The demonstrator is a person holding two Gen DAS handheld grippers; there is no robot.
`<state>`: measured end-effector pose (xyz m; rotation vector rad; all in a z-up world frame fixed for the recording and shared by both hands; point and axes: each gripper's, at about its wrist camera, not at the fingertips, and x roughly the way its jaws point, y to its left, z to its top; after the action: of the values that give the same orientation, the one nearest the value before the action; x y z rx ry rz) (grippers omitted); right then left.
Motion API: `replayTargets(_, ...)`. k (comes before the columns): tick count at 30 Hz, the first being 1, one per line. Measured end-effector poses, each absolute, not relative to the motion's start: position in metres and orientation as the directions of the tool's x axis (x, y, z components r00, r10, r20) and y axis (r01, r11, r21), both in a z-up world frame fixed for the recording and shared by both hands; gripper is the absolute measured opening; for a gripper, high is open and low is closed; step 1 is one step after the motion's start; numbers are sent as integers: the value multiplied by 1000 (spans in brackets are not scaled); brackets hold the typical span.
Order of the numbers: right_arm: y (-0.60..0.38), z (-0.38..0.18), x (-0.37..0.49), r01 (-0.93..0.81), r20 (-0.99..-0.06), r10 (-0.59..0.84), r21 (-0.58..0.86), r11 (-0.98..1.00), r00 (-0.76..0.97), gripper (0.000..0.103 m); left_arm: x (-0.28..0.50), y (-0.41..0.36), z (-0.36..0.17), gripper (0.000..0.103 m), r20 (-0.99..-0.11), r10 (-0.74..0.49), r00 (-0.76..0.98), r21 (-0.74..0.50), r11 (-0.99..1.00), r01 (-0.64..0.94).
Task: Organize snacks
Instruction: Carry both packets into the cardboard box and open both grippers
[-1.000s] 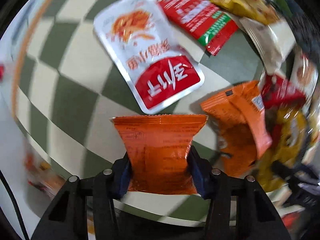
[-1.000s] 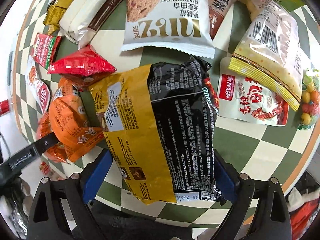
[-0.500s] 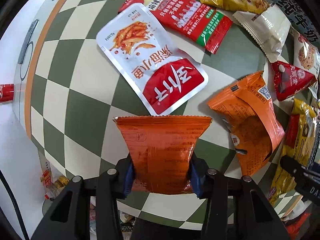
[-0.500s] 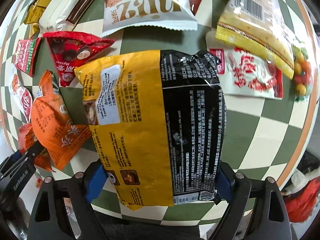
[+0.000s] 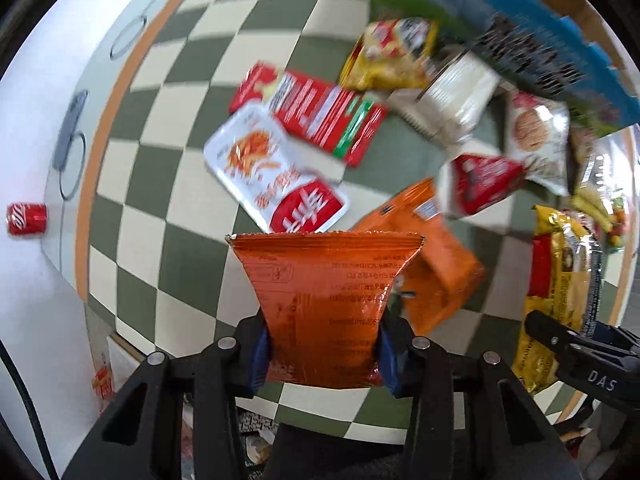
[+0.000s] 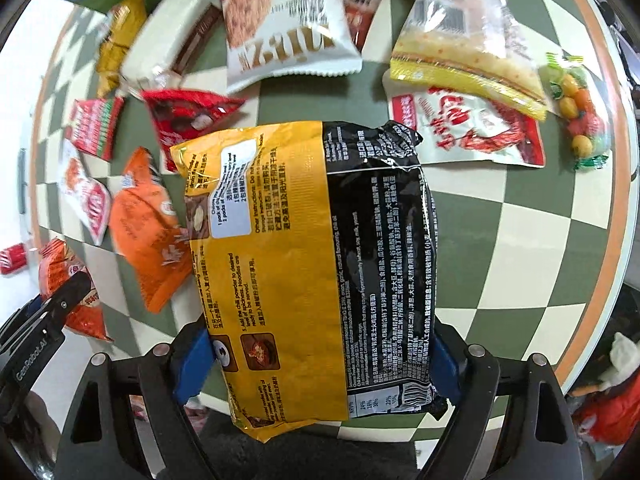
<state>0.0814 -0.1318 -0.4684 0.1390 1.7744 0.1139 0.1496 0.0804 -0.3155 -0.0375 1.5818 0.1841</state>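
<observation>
My left gripper (image 5: pixel 324 344) points straight down and is shut on an orange snack packet (image 5: pixel 320 280), held clear above the checkered table (image 5: pixel 168 160). A second orange packet (image 5: pixel 432 264) lies on the table just right of it. The right gripper (image 6: pixel 320 360) is shut on a large yellow-and-black noodle pack (image 6: pixel 312 240), its blue pads pressing both long sides; the pack hangs above the table. In the right wrist view the left gripper's fingers (image 6: pixel 52 312) show at the lower left with their orange packet (image 6: pixel 68 280).
Many snacks lie on the table: a white-and-red pouch (image 5: pixel 272 176), a flat red pack (image 5: pixel 328 120), a red triangular pack (image 5: pixel 480 184), a white cookie bag (image 6: pixel 284 28), a candy bag (image 6: pixel 580 120). A blue box (image 5: pixel 520 20) stands at the back. A red can (image 5: pixel 26 219) lies beyond the table's orange rim.
The left gripper has tightened on the orange packet and risen, so the table looks farther away. The right gripper has carried the noodle pack sideways across the table.
</observation>
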Motion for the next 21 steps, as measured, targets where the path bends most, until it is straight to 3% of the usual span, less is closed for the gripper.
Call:
replayTargets(6,-162,-448,68,62,-959,246,240,969,-143,90,165,53,-270,40,-996,66,63,58,992,-110)
replayTargets(21,-266,-316,90,38,-893,442,446,894,88,90,268,-27,-160,40,-973,-46,228,-46,999,6)
